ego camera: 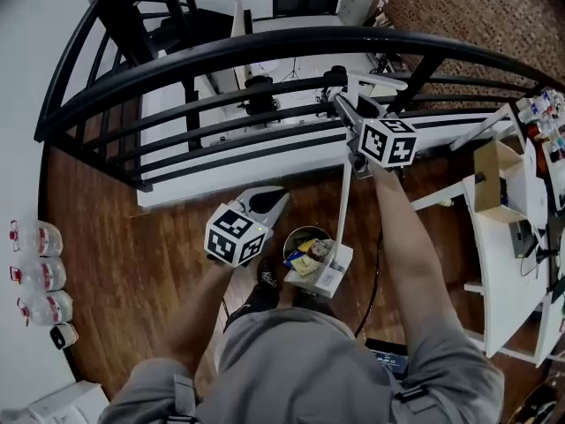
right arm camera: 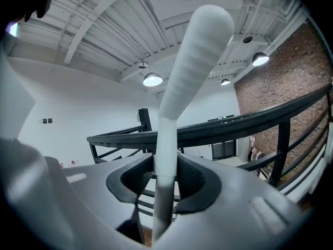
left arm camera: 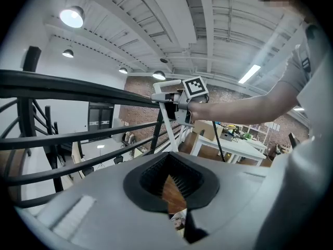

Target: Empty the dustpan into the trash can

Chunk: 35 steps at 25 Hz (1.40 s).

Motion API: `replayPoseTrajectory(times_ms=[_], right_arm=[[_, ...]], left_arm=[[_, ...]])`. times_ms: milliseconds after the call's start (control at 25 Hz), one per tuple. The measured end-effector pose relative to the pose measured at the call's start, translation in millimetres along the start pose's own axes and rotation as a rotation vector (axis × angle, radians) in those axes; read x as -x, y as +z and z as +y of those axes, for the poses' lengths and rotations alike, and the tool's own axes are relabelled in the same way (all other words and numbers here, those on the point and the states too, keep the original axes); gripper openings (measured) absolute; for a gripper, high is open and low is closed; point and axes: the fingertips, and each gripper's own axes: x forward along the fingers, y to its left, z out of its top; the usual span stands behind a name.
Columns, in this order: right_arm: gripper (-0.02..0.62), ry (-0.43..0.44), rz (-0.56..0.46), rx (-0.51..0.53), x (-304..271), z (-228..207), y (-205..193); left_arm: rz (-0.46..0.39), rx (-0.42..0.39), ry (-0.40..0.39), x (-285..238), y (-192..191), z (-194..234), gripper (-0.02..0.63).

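In the head view the white dustpan (ego camera: 328, 270) hangs tilted over the round trash can (ego camera: 297, 236), which holds mixed litter. Its long white handle (ego camera: 344, 188) rises to my right gripper (ego camera: 341, 94), which is shut on the handle near the top. The right gripper view shows the handle (right arm camera: 179, 87) clamped between the dark pads (right arm camera: 130, 178). My left gripper (ego camera: 267, 203) hovers just left of the can, jaws together and empty. In the left gripper view its jaws (left arm camera: 169, 156) meet at the tips, and the right gripper (left arm camera: 171, 99) with the handle (left arm camera: 167, 123) shows ahead.
A black metal railing (ego camera: 265, 51) curves across in front, with a drop to a lower floor behind it. A white table (ego camera: 508, 272) with a cardboard box (ego camera: 494, 179) stands at the right. Bottles (ego camera: 35, 272) line the left wall. A black cable (ego camera: 375, 281) hangs near my right arm.
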Motion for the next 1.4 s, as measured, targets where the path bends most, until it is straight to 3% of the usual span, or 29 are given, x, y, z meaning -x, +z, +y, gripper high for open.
replayPoseTrajectory(times_ms=[1000,1400], right_arm=[[0.123,0.014,0.006,-0.002,-19.1,-1.2,-3.9],[0.121,0.008,0.074,-0.028,-79.8,-31.9,-21.1]], left_arm=[[0.028,0.028,0.004,-28.1,3.6,7.9,0.005],[0.034,0.060,0.063,-22.2,8.3,29.7,0.005]])
